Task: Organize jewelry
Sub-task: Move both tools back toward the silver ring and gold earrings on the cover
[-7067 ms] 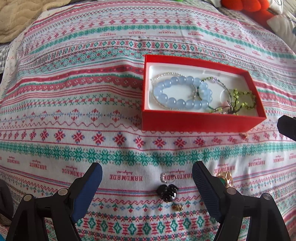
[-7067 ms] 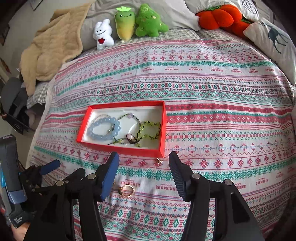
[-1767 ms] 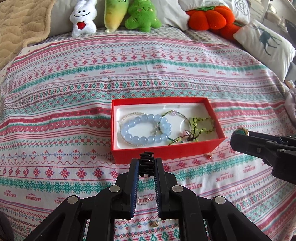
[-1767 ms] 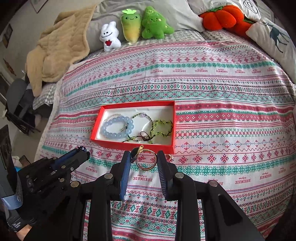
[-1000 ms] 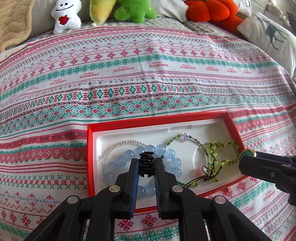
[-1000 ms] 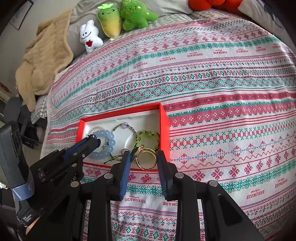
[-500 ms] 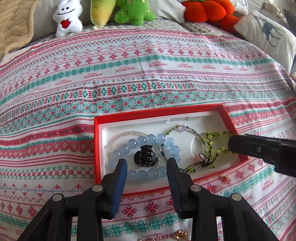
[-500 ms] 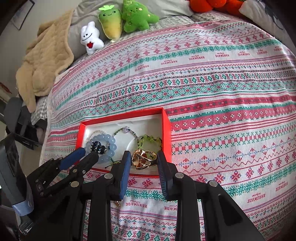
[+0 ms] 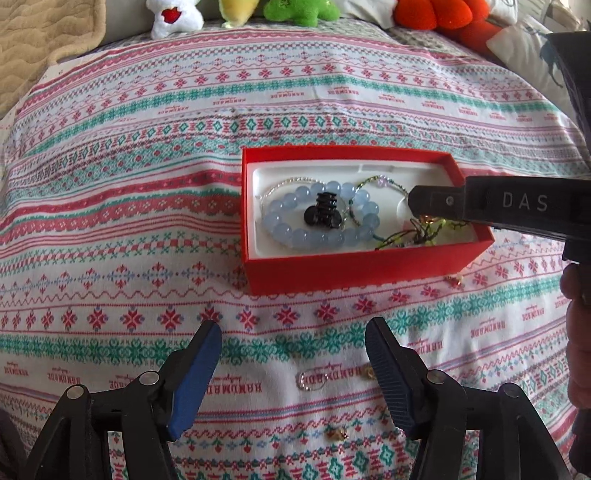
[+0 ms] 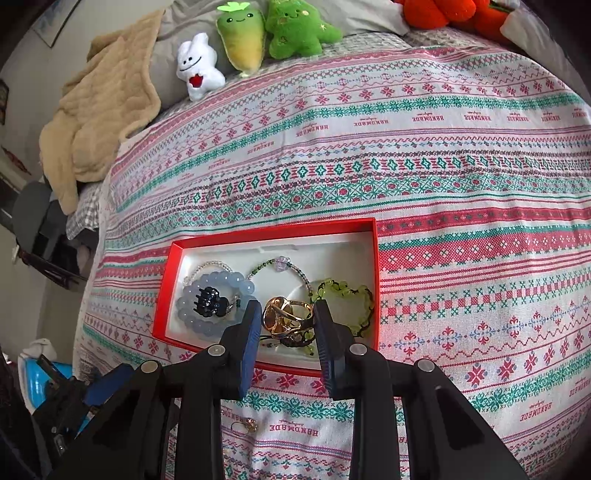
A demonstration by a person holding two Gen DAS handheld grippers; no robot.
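A red box (image 9: pixel 354 267) with a white liner lies on the patterned bedspread; it also shows in the right wrist view (image 10: pixel 162 295). It holds a blue bead bracelet (image 9: pixel 280 229), a black hair claw (image 9: pixel 323 216) (image 10: pixel 208 302), thin bead strands and a green bracelet (image 10: pixel 347 295). My left gripper (image 9: pixel 291 354) is open and empty, in front of the box. My right gripper (image 10: pixel 284 325) is over the box's right part, shut on a gold ring piece (image 10: pixel 286 315). A clear ring (image 9: pixel 312 380) and small gold pieces (image 9: pixel 336 434) lie loose on the bedspread.
Plush toys (image 10: pixel 255 37) and a beige blanket (image 10: pixel 96 110) lie at the head of the bed. An orange plush (image 9: pixel 432 18) and a pillow are at the far right. Another small gold piece (image 9: pixel 456 280) lies by the box's front right corner.
My left gripper let go of the black hair claw in the box, opened wide and drew back. My right gripper moved over the box with the gold ring piece.
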